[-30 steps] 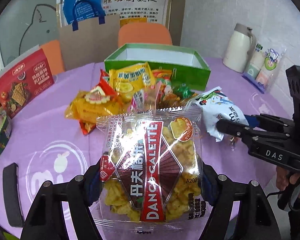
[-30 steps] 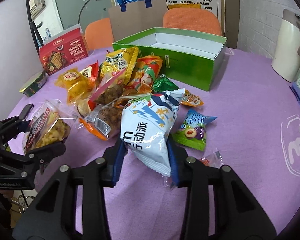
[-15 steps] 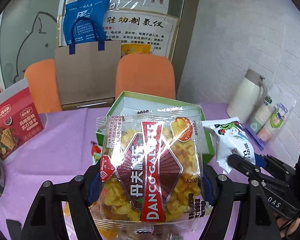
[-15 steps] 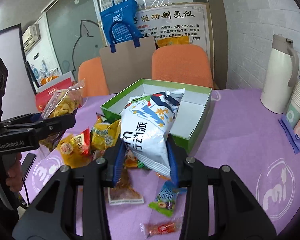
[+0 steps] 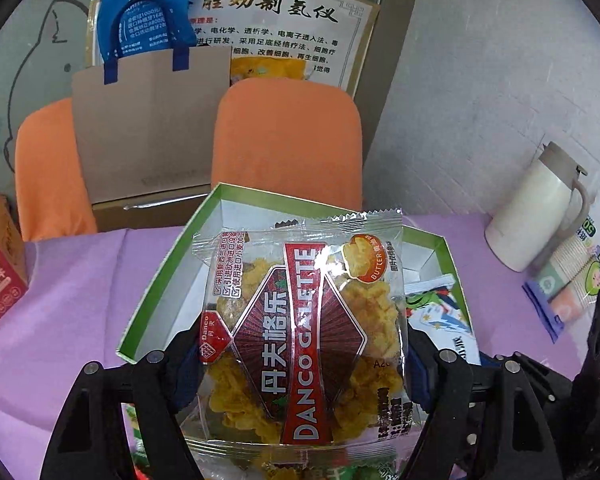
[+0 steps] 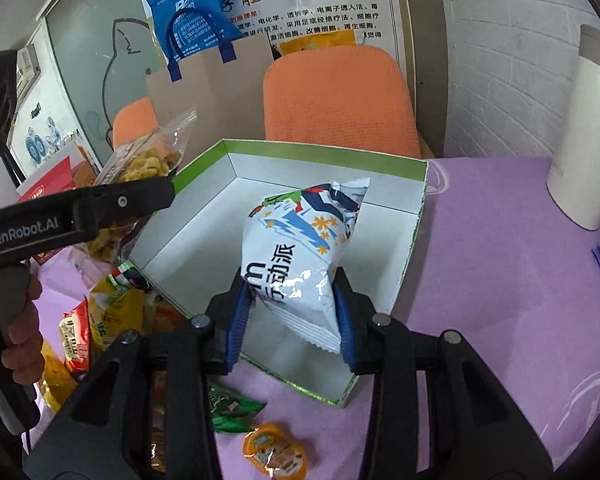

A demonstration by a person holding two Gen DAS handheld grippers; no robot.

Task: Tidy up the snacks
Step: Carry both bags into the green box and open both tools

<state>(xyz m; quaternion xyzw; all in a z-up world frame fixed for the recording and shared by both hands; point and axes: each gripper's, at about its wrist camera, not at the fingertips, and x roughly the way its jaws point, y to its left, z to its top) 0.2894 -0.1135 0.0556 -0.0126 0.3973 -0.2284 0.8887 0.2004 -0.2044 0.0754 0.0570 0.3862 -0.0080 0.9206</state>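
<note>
Left tongs (image 5: 300, 364) clamp clear red-labelled galette packet (image 5: 300, 320); right tongs (image 6: 290, 312) clamp white-blue crisp bag (image 6: 300, 256). Both above green-rimmed cardboard box (image 6: 204, 160). Risk: simultaneous release, packets colliding, one sliding over box rim onto purple desk (image 6: 500, 280).

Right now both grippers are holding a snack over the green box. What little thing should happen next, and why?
Probably lower the white snack bag a little and open the right gripper. The bag already hangs over the bare white floor of the green box, so it should drop inside. The left gripper can then follow with its Danco Galette pack.
</note>
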